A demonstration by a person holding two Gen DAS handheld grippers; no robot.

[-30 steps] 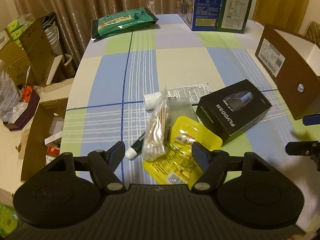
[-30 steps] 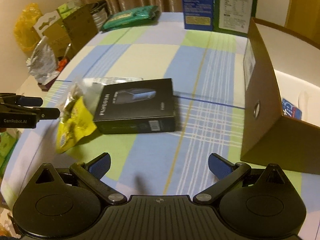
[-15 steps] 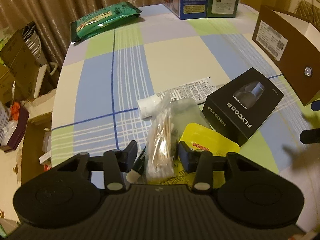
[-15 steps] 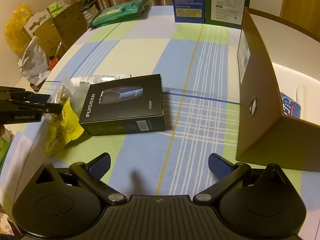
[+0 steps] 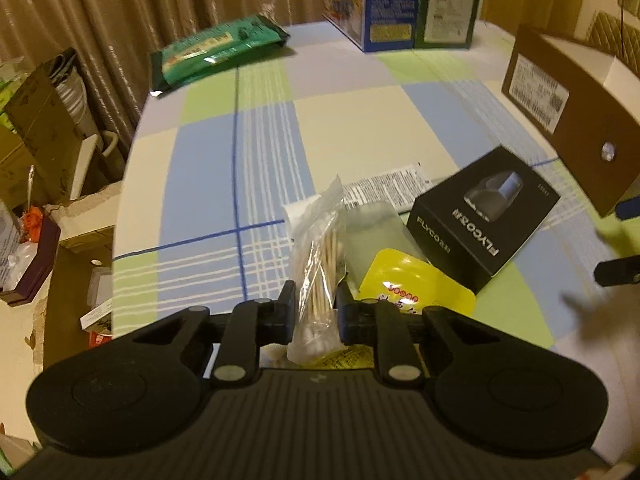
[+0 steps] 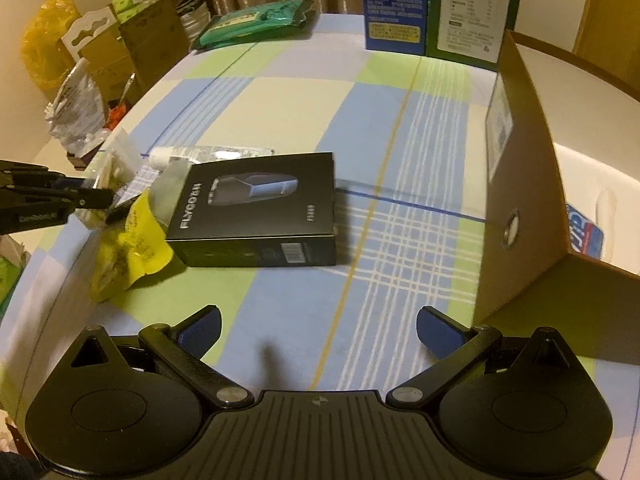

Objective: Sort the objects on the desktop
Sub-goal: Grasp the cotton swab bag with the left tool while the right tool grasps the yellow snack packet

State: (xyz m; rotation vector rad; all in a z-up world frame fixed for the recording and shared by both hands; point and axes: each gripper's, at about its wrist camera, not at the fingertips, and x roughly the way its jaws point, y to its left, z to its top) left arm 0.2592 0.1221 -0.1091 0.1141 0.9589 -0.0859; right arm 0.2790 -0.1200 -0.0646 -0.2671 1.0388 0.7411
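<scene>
My left gripper (image 5: 316, 308) is shut on a clear bag of cotton swabs (image 5: 320, 256); both pads press its sides, low over the checked tablecloth. Beside the bag lie a yellow packet (image 5: 416, 296), a frosted pouch (image 5: 372, 236), a white tube (image 5: 384, 190) and a black FLYCO box (image 5: 484, 216). In the right wrist view the left gripper (image 6: 96, 200) enters from the left edge with the bag of cotton swabs (image 6: 118, 164), next to the yellow packet (image 6: 132, 248) and the black box (image 6: 260, 208). My right gripper (image 6: 318, 330) stands open over bare cloth, nothing between its fingers.
A brown cardboard box (image 6: 520, 184) with a white inside stands open at the right. At the table's far edge are a green packet (image 5: 218, 50), a blue carton (image 5: 388, 0) and a green carton (image 5: 450, 0). Boxes and bags crowd the floor left of the table (image 5: 192, 152).
My left gripper's jaws closed from wide apart onto the bag of cotton swabs and moved in over it. The right gripper stayed where it was, open.
</scene>
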